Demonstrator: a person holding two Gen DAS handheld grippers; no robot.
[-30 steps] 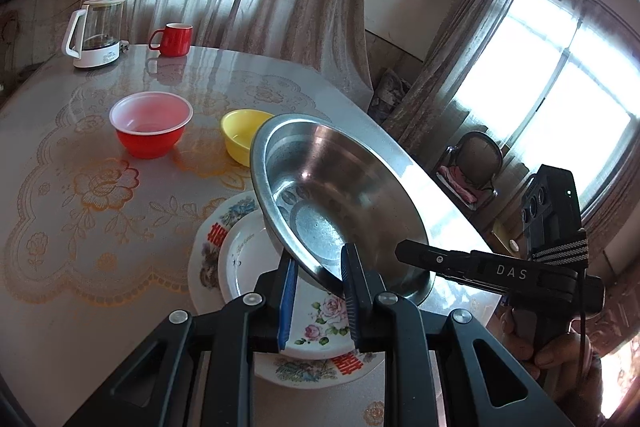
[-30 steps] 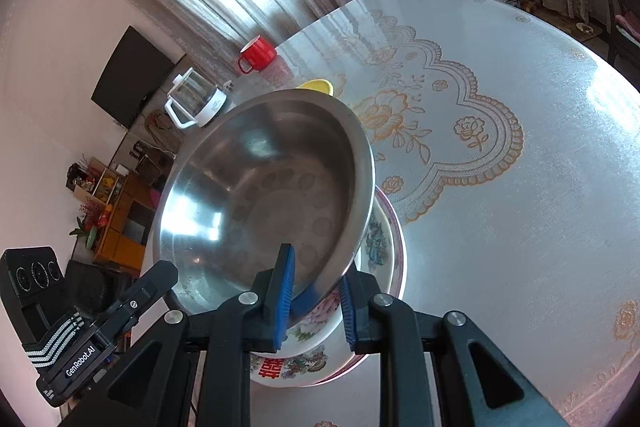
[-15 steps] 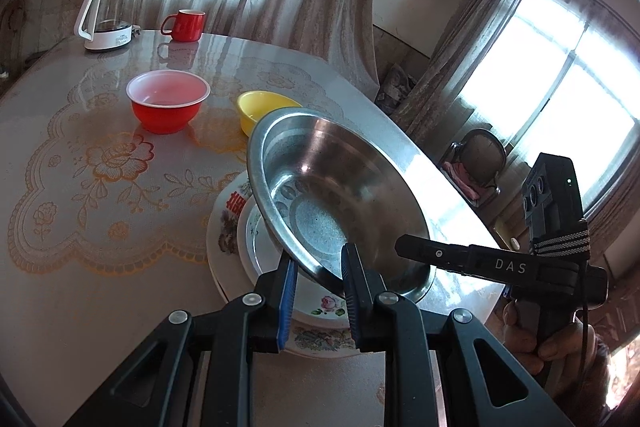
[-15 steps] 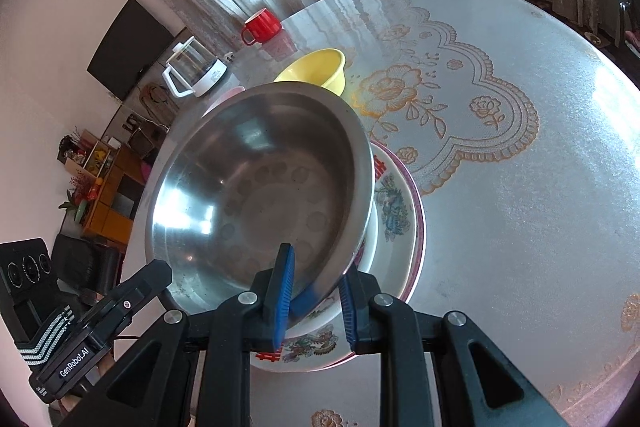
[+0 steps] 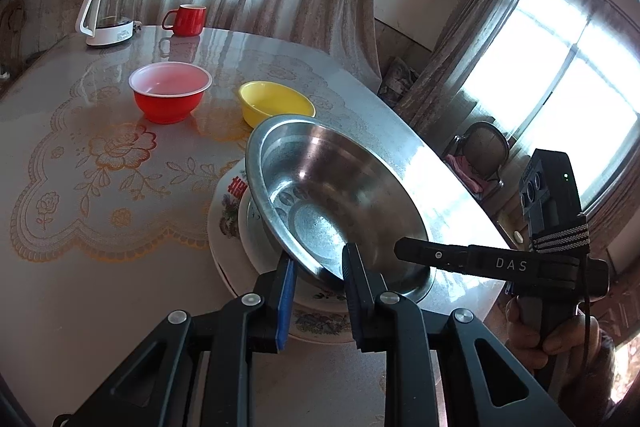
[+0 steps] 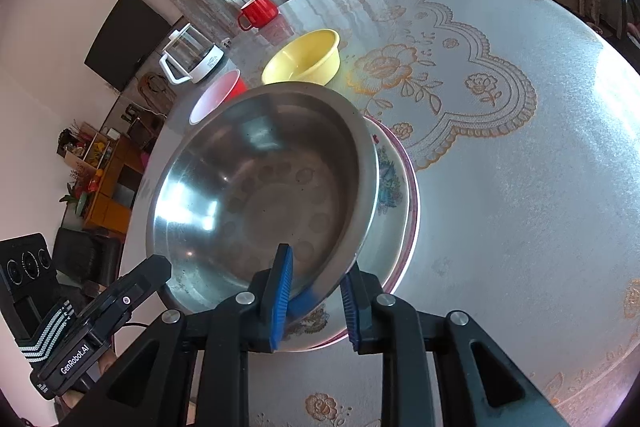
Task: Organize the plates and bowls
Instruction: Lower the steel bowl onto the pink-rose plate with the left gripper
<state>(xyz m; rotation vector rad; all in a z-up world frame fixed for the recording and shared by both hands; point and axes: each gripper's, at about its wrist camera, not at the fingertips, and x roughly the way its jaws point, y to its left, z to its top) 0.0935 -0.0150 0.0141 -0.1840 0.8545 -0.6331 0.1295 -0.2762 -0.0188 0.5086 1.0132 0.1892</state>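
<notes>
A wide steel bowl hangs tilted, low over a stack of floral plates; I cannot tell whether it touches them. My left gripper is shut on the bowl's near rim, one pad inside and one outside. My right gripper is shut on the rim at another side of the same bowl. A red bowl and a yellow bowl stand apart on the table beyond the plates.
A glass kettle and a red mug stand at the table's far edge. The round table carries a lace-patterned cloth. A hand holds the other gripper at the table's right edge.
Both grippers have carried the steel bowl down and closer over the plate stack. The yellow bowl now shows fully in the right wrist view.
</notes>
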